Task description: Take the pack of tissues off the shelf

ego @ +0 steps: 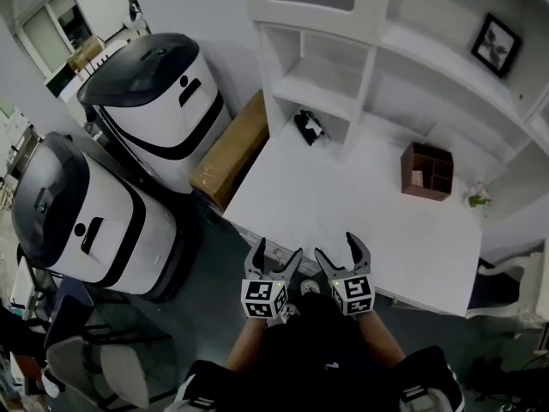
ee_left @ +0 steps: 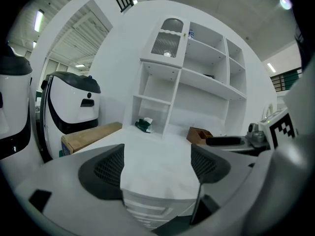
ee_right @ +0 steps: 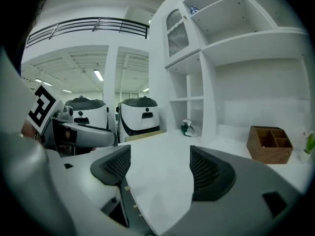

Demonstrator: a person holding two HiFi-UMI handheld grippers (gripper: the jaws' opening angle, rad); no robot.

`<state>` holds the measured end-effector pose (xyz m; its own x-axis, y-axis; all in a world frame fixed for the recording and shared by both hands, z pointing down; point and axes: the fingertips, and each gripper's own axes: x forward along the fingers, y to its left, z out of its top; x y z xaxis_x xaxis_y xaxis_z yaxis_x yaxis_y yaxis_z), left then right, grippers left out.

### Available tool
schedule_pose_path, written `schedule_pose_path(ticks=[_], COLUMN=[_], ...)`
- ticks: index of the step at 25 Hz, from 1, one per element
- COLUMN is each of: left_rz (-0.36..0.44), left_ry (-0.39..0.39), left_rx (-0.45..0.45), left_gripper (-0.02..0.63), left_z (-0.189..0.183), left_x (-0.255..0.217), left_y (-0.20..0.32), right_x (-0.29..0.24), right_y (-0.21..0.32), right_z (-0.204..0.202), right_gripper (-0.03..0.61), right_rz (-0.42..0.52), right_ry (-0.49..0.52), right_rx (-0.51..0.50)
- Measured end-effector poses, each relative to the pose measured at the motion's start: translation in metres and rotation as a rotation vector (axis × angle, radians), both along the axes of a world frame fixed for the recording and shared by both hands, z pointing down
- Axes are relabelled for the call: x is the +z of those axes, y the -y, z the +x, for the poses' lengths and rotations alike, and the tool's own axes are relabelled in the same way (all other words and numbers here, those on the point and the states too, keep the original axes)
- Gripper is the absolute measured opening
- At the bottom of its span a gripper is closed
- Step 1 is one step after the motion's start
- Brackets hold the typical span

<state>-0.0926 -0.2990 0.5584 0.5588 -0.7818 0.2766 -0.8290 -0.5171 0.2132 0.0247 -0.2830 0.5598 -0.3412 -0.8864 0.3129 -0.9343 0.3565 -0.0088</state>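
The pack of tissues [ego: 310, 127], dark green with white, lies in the lowest left cubby of the white shelf unit [ego: 343, 67]; it also shows as the tissue pack [ee_left: 144, 125] in the left gripper view and the tissue pack [ee_right: 187, 128] in the right gripper view. Both grippers hover at the near edge of the white table [ego: 343, 213], far from the pack. My left gripper [ego: 273, 263] is open and holds nothing. My right gripper [ego: 341, 254] is open too, with only the table between its pads.
A brown wooden organiser box [ego: 426, 171] stands on the table at the right, with a small green plant [ego: 477, 199] beyond it. Two large white-and-black machines [ego: 159, 101] and a cardboard box [ego: 232, 148] stand left of the table. A framed picture [ego: 495, 45] sits on an upper shelf.
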Motion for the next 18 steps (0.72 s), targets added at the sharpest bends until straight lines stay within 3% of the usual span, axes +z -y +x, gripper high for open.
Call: schedule_pose_path(ticks=[10, 18], left_rz=[0.008, 0.008], left_ry=[0.006, 0.026], left_rx=[-0.077, -0.128], left_gripper=[0.407, 0.407], left_z=[0.001, -0.002], left_x=[-0.011, -0.013], left_y=[0.046, 0.082], right_x=[-0.055, -0.069], right_y=[0.113, 0.212], right_z=[0.002, 0.011], right_gripper=[0.350, 0.336], right_rz=[0.126, 0.129], right_ry=[-0.024, -0.023], right_rx=[-0.073, -0.030])
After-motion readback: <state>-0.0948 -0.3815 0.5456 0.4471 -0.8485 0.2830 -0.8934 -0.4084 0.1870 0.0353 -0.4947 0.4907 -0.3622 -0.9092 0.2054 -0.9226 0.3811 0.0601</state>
